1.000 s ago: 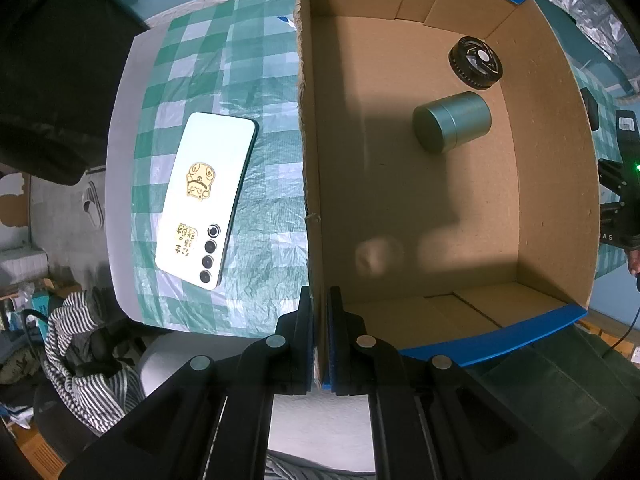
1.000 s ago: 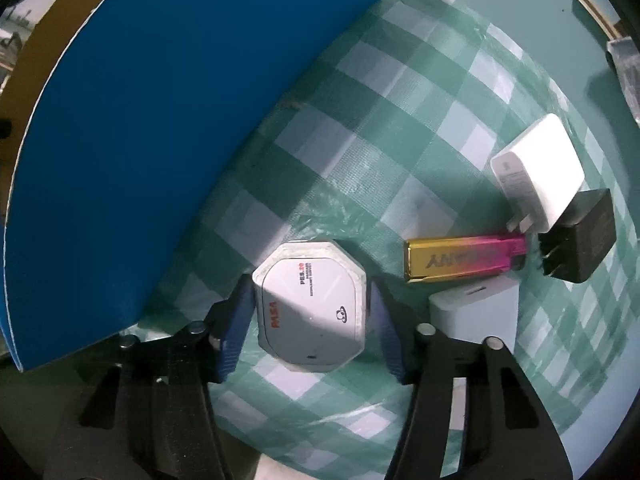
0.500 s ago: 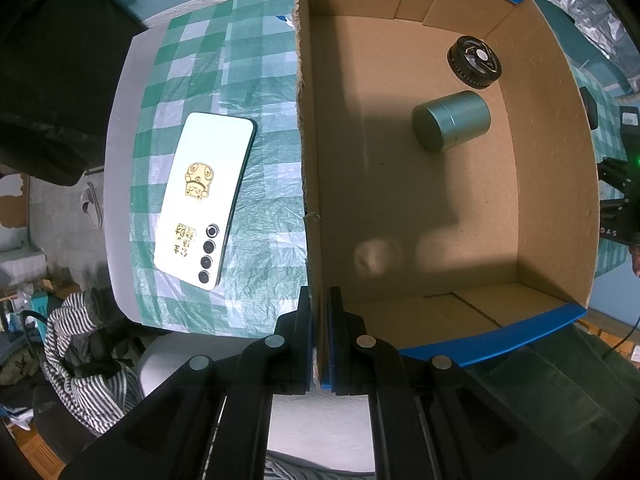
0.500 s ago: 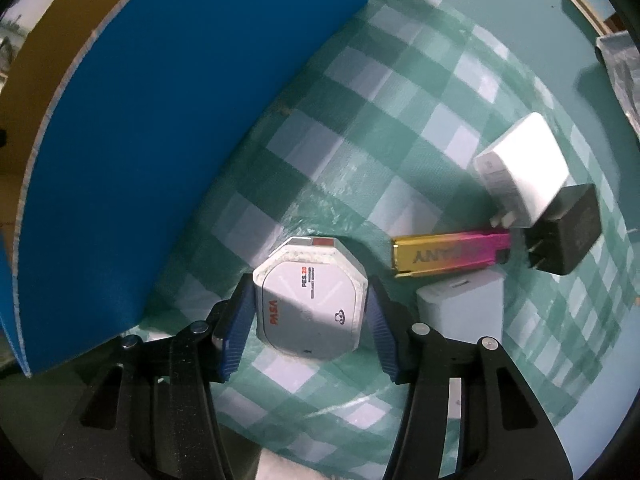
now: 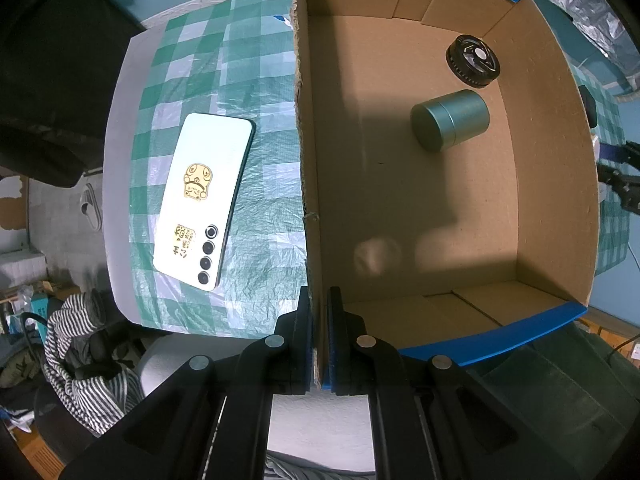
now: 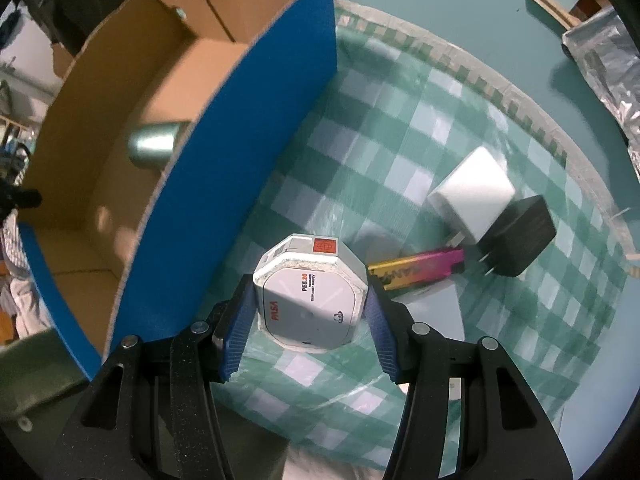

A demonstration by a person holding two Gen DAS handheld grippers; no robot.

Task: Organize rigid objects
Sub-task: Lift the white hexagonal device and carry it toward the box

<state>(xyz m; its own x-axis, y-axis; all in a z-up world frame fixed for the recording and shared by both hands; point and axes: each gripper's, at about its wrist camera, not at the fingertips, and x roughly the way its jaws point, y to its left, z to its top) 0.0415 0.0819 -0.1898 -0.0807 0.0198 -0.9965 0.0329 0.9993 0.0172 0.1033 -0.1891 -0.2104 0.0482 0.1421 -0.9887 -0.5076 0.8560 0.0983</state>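
left gripper (image 5: 319,332) is pressed together on the near wall of the cardboard box (image 5: 552,168) — pinning it so it can't slide. right gripper (image 6: 306,314) pinches the white octagonal case (image 6: 310,304) by its flat sides, clear of the checked cloth (image 6: 400,128), just right of the box — presumably headed inside, beside the green tin (image 5: 450,120).

A green-and-white checked cloth (image 5: 256,80) covers the tabletop (image 5: 120,128). Beyond its near-left corner lies striped fabric (image 5: 80,360), with a slipper (image 5: 91,210) on the floor further left. At the far right, crinkled silver foil (image 6: 600,60) sits beside wooden sticks (image 6: 552,6) on the teal surface (image 6: 460,4).
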